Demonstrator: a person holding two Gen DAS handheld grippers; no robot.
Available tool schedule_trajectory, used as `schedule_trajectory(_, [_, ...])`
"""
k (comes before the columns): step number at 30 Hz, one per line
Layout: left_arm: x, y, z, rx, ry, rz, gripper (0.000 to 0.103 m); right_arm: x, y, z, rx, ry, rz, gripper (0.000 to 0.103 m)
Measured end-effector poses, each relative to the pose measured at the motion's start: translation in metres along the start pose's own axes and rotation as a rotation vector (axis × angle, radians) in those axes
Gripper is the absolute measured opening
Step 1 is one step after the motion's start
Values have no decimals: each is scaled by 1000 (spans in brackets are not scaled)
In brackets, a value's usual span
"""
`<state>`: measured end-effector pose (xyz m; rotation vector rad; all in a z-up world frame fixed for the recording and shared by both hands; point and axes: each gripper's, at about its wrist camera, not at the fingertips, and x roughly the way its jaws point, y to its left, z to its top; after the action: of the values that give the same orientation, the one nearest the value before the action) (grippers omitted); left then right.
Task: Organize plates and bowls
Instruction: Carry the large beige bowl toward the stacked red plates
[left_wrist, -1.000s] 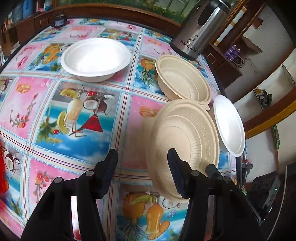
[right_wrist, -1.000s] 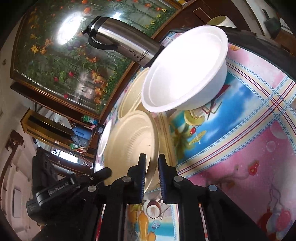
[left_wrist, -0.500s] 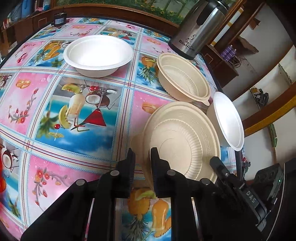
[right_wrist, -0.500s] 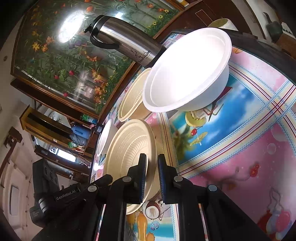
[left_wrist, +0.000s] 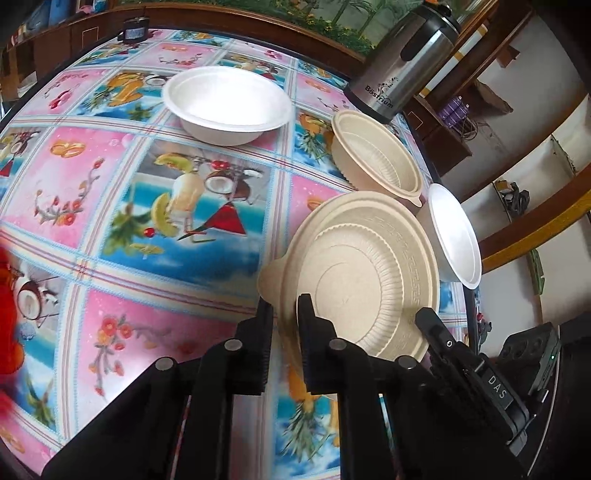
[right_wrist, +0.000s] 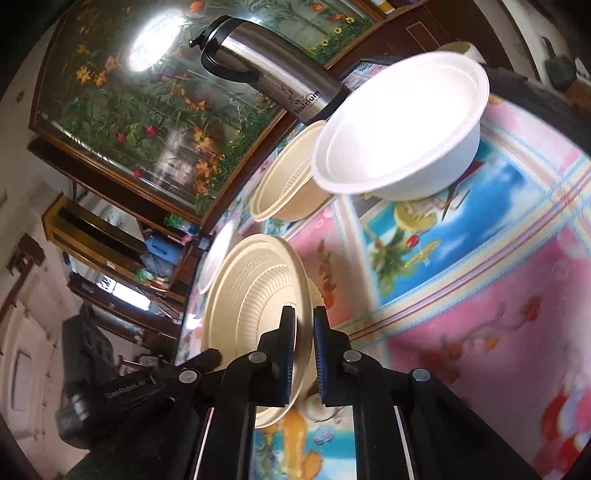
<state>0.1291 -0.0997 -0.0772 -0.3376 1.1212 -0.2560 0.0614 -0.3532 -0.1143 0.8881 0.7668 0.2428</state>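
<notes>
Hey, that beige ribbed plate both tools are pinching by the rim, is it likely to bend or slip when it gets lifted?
The beige plate looks like thin moulded pulp, so it is probably light and may flex at the rim. Its matte, ribbed surface should resist slipping. With the left tool and right tool both clamped on its edge, twisting seems unlikely.

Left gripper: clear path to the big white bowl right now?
Probably not yet: the left gripper is shut on the beige plate's rim, as is the right gripper. The tablecloth toward the white bowl looks unobstructed.

The left wrist camera is looking steeply down along its fingers, close over the table (left_wrist: 110, 206). The right wrist camera is facing shallower and rolled sideways. Both are sharing the beige plate (left_wrist: 365, 273) (right_wrist: 255, 295) and flask (left_wrist: 402, 70) (right_wrist: 280, 74).
</notes>
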Motion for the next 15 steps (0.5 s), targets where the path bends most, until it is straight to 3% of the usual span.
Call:
schedule_trajectory(9, [-42,30,-9,-3,-62,-8,11,5,25,-34,32,10,45,9])
schedule_trajectory(15, [-81,61,-15,-24,-130,-15,11,6,64,-50,-6,36,77,9])
